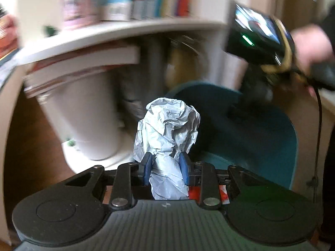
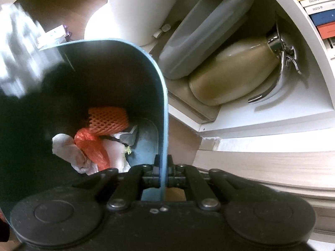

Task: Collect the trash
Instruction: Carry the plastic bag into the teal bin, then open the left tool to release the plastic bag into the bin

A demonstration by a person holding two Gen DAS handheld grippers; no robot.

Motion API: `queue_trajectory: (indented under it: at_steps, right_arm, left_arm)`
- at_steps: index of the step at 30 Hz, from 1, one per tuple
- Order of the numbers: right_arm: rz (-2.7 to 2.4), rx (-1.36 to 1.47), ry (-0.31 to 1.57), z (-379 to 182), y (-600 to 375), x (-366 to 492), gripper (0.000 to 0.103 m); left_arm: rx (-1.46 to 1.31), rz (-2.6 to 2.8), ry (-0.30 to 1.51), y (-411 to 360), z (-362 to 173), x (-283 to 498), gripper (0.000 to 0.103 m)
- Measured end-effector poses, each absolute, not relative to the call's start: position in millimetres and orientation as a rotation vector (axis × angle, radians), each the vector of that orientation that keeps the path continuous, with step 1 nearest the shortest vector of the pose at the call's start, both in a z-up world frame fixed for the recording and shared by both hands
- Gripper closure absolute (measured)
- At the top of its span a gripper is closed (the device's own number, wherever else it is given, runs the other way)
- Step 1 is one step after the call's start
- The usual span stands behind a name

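A crumpled wad of pale grey paper [image 1: 167, 138] sits pinched between the blue pads [image 1: 147, 168] of the left gripper [image 1: 166, 168], its jaws clenched on the lower part of the wad while the bulk of it puffs out above and beyond the fingertips. The wad is held in the air, with the open mouth of a teal waste bin [image 1: 261, 125] just behind and to the right of it in the left wrist view.

The right gripper [image 2: 164, 167] has its jaws clamped tight on the bin's thin rim [image 2: 164, 125], one finger inside the wall and one outside. From the right wrist view, looking down into the bin, there is rubbish already at the bottom: an orange foam net sleeve [image 2: 107, 121], a red plastic bag [image 2: 92, 146] and some whitish crumpled scraps [image 2: 67, 148].

From the left wrist view, the person's hand [image 1: 309, 48] grips the black body of the right-hand device [image 1: 259, 39] above the bin.

Around the bin stands a white shelf unit [image 2: 261, 129]. Its lower compartment holds a grey plastic container [image 2: 205, 33] lying against a tan one [image 2: 232, 73] with a chrome fitting [image 2: 280, 48]. A row of coloured books [image 2: 314, 6] sits on the shelf above. Everything behind the wad is heavily blurred in the left wrist view.
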State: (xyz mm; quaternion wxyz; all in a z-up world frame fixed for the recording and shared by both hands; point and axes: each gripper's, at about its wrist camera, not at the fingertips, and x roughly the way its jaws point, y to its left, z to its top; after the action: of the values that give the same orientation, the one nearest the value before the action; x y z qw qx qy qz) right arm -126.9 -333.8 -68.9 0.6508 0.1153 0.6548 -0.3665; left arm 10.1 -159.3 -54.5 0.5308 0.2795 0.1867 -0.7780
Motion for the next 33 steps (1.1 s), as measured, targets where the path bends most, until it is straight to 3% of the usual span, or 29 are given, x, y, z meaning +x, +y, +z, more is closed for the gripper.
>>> queue_trajectory:
  at_steps: [12, 30, 31, 33]
  right_arm:
    - [-0.815, 0.26, 1.491, -68.9, -333.0, -128.2, 0.101]
    - [-0.79, 0.262, 1.493, -67.7, -334.1, -127.4, 0.1]
    - [-0.788, 0.259, 1.494, -67.6, -334.2, -126.5, 0.1]
    - [-0.783, 0.253, 1.494, -67.5, -333.7, -124.5, 0.1]
  left_arm:
    - [0.934, -1.863, 0.568, -202.8, -124.3, -39.3, 0.075]
    - [0.932, -1.859, 0.616, -205.1, -133.4, -35.6, 0.073]
    - [0.927, -1.857, 0.618, -209.0, -133.4, -34.3, 0.072]
    - [0.903, -1.849, 0.626, -208.0, -131.7, -27.7, 0.053]
